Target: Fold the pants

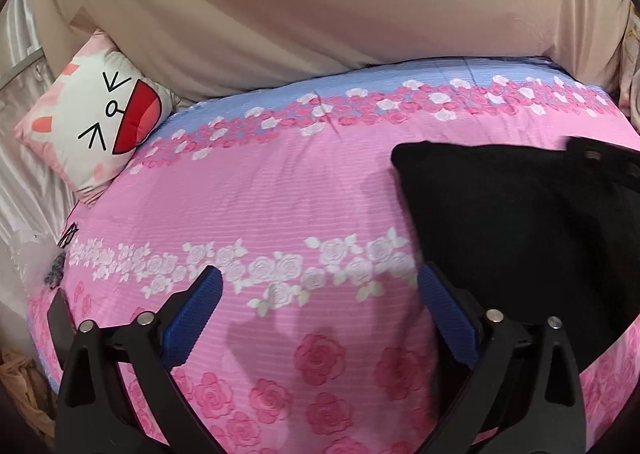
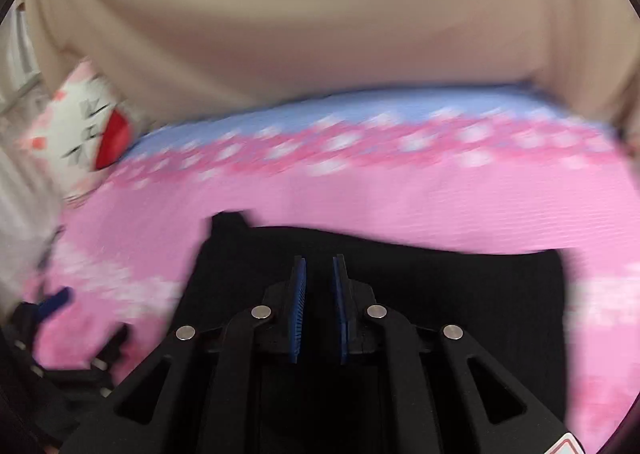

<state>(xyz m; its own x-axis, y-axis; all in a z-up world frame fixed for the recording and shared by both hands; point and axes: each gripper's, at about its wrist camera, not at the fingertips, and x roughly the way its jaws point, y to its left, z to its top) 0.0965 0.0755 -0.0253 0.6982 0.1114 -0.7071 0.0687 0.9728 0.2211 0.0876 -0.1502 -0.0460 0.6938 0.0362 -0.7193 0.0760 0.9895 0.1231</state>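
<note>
The black pants [image 1: 520,222] are spread toward the bed's [image 1: 280,182] right edge. A fold is in hand: the right gripper [image 2: 320,266] is nearly closed, seemingly on cloth. The left gripper [image 1: 320,286] is held wide open, empty; a hem must be gripped next.

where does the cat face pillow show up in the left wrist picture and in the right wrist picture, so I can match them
Left wrist view: the cat face pillow sits at the left edge, at the bed's far left corner, sharp.
Right wrist view: the same pillow is at the left edge too, motion-blurred.
Shared landmark: the blue band of the floral bedspread runs from beside the pillow along the far edge, under the beige curtain.
</note>
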